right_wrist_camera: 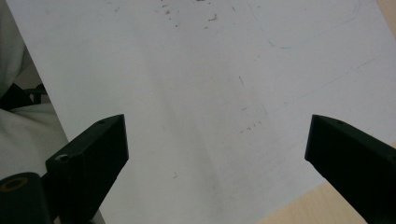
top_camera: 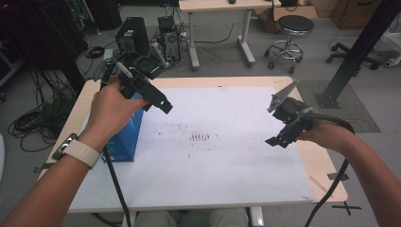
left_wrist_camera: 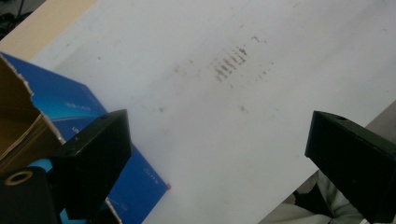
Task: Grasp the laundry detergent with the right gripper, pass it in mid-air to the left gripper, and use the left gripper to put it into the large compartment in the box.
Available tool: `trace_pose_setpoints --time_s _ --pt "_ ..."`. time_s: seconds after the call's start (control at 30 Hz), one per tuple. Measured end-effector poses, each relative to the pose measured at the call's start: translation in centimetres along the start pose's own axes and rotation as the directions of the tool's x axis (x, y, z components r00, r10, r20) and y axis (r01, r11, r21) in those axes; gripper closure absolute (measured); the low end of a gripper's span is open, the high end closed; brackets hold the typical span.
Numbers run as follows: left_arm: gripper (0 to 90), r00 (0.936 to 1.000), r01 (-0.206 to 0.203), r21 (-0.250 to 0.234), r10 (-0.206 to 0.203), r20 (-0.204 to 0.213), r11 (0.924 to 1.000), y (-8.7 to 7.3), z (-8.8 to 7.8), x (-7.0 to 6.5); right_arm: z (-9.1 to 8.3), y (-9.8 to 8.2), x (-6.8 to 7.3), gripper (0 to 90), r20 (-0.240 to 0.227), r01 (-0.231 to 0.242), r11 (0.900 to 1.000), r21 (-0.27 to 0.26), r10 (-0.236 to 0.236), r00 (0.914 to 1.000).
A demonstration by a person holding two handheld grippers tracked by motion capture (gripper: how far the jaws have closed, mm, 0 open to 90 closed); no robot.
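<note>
On the left side of the table point(top_camera: 302, 156): blue box point(top_camera: 126, 137) standing upright on the white sheet point(top_camera: 222, 161), near the left edge, its torn open top and brown inner flap visible in the left gripper view point(left_wrist_camera: 18, 126). Just above and beside it, left gripper point(top_camera: 161, 105) held in the left hand point(top_camera: 111, 111), jaws wide apart, nothing between them, box just off the left jaw's side. Mid-sheet, a cluster of dark smudge marks point(top_camera: 199, 137), well apart from the box. Over the right edge of the sheet, right gripper point(top_camera: 279, 140) in the right hand point(top_camera: 326, 135), lifted off the surface, jaws spread wide and empty, only bare sheet between them.
</note>
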State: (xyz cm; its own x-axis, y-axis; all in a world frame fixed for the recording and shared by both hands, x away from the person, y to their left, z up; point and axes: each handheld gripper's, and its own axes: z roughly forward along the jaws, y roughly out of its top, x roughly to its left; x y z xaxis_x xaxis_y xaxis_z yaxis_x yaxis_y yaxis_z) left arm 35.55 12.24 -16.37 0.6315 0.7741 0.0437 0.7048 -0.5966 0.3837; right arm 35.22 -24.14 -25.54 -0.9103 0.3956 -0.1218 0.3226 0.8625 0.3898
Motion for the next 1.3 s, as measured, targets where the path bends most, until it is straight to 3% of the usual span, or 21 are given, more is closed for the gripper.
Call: trace_pose_setpoints --time_s 0.2,0.4,0.6,0.9,1.03,1.13,1.3 --pt "7.2 0.9946 -0.1 0.002 0.099 0.03 0.995 0.6 0.4 -1.6 -0.2 0.8 -0.5 5.7 -0.001 0.003 1.0 -0.004 -0.003 1.0" --pt "6.5 0.9748 -0.218 0.027 0.216 0.055 0.9756 1.3 1.2 -3.3 0.1 1.6 -0.9 5.6 -0.01 0.005 1.0 -0.001 -0.005 0.9999" --pt "6.5 0.9467 -0.312 0.033 0.307 0.096 0.9496 1.9 1.9 -4.8 0.4 2.3 -1.2 5.6 -0.016 0.007 1.0 0.003 -0.007 0.9998" --pt "6.6 0.9122 -0.398 0.035 0.391 0.122 0.9168 2.9 2.7 -7.1 0.5 2.9 -1.7 5.6 -0.016 0.01 1.0 0.0 -0.01 0.9998" --pt "6.6 0.8915 -0.439 0.021 0.432 0.135 0.8983 3.3 3.1 -8.3 0.3 3.0 -2.2 5.5 -0.013 0.0 1.0 -0.009 -0.001 0.9999" --pt "6.6 0.8693 -0.48 0.022 0.472 0.146 0.877 3.4 3.5 -9.1 0.4 3.0 -2.4 5.5 -0.014 -0.007 1.0 -0.007 0.007 0.9999" --pt "6.6 0.8406 -0.527 0.018 0.517 0.16 0.8499 3.4 3.8 -10.0 0.6 3.2 -2.6 5.5 -0.015 -0.009 1.0 -0.004 0.009 0.9998"
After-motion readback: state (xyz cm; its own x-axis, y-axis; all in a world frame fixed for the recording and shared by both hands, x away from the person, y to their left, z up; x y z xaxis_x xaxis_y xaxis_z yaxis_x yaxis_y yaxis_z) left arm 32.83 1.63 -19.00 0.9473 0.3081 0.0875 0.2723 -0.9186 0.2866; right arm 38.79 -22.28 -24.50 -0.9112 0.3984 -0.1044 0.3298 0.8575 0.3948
